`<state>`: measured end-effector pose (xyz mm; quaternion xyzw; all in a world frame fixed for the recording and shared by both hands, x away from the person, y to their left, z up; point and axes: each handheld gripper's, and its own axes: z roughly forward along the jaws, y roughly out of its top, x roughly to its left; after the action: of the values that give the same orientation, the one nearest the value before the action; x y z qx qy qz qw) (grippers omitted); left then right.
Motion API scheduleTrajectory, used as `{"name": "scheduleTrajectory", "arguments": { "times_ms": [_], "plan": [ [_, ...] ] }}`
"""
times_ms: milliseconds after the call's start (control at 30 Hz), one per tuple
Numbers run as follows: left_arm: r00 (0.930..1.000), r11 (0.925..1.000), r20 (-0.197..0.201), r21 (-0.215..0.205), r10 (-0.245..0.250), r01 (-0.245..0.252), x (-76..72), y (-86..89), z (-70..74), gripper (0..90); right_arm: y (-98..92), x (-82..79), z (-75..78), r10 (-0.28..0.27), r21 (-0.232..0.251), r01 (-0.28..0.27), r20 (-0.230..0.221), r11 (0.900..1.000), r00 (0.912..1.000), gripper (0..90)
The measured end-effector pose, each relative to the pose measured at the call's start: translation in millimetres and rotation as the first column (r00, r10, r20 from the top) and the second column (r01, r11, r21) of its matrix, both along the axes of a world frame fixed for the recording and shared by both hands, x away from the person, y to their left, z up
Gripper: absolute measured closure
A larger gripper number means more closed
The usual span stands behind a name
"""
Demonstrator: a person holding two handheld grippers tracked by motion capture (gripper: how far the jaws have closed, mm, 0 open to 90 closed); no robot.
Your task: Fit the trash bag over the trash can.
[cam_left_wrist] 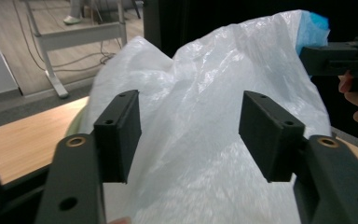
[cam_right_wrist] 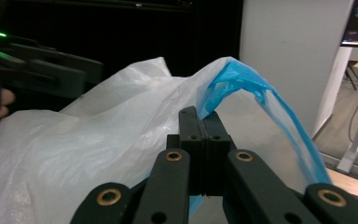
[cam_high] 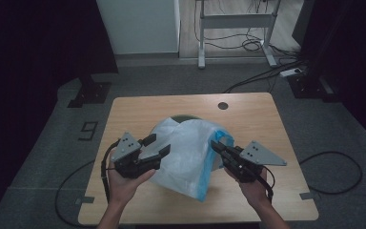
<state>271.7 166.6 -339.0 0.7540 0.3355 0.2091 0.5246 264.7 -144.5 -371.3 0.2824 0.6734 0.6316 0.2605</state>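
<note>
A crumpled white translucent plastic bag (cam_high: pixel 186 152) with a blue rim (cam_right_wrist: pixel 233 79) lies bunched up in the middle of the wooden table (cam_high: pixel 138 107). My right gripper (cam_high: pixel 215 144) comes in from the right and is shut on the bag's blue rim, which is pinched between the closed jaws (cam_right_wrist: pixel 199 116) and lifted. My left gripper (cam_high: pixel 158 145) stands open at the bag's left side. In the left gripper view its jaws (cam_left_wrist: pixel 189 135) are wide apart with the bag (cam_left_wrist: pixel 205 93) in front of them, and the pads do not press on it. A green rounded thing (cam_high: pixel 183 117) peeks out behind the bag.
The table has a round cable hole (cam_high: pixel 223 105) at its far right. Beyond it are a grey floor, a white cabinet (cam_high: pixel 140 26), a desk frame (cam_high: pixel 236 21) and cables. Bare tabletop lies to the left and right of the bag.
</note>
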Motion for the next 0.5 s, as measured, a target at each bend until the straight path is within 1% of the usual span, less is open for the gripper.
{"name": "scheduleTrajectory", "arguments": {
  "times_ms": [33, 100, 200, 300, 367, 500],
  "plan": [
    [0.9999, 1.0, -0.009, 0.003, -0.005, 0.005, 2.4, -2.4, -0.3, 36.6, 1.6, -0.2, 0.3, 0.004, 0.0, -0.004, 0.0, 1.0, 1.0, 88.4],
    [0.9999, 0.9999, -0.015, 0.015, -0.003, 0.003, 5.8, -6.1, -1.2, 35.5, 4.5, -0.5, 0.3, 0.011, -0.001, -0.011, -0.001, 1.0, 0.9999, 88.4],
    [0.9993, 0.9997, -0.036, 0.022, -0.005, 0.006, 8.9, -8.8, -4.2, 32.7, 8.1, -2.5, -0.8, 0.025, 0.006, -0.025, -0.005, 1.0, 0.9997, 88.4],
    [0.9991, 0.9996, -0.042, 0.028, 0.003, -0.002, 8.1, -8.5, -9.5, 31.6, 8.7, -4.3, -1.3, 0.032, 0.013, -0.032, -0.007, 0.999, 0.9995, 88.4],
    [0.9984, 0.9994, -0.057, 0.034, -0.003, 0.005, 7.6, -8.3, -13.8, 29.8, 9.3, -7.7, -1.1, 0.047, 0.029, -0.046, -0.009, 0.998, 0.9989, 88.4],
    [0.9965, 0.9979, -0.083, 0.064, -0.002, 0.007, 7.4, -9.1, -22.1, 29.6, 11.6, -11.2, -1.8, 0.058, 0.035, -0.058, -0.01, 0.998, 0.9982, 88.4]
  ]
}}
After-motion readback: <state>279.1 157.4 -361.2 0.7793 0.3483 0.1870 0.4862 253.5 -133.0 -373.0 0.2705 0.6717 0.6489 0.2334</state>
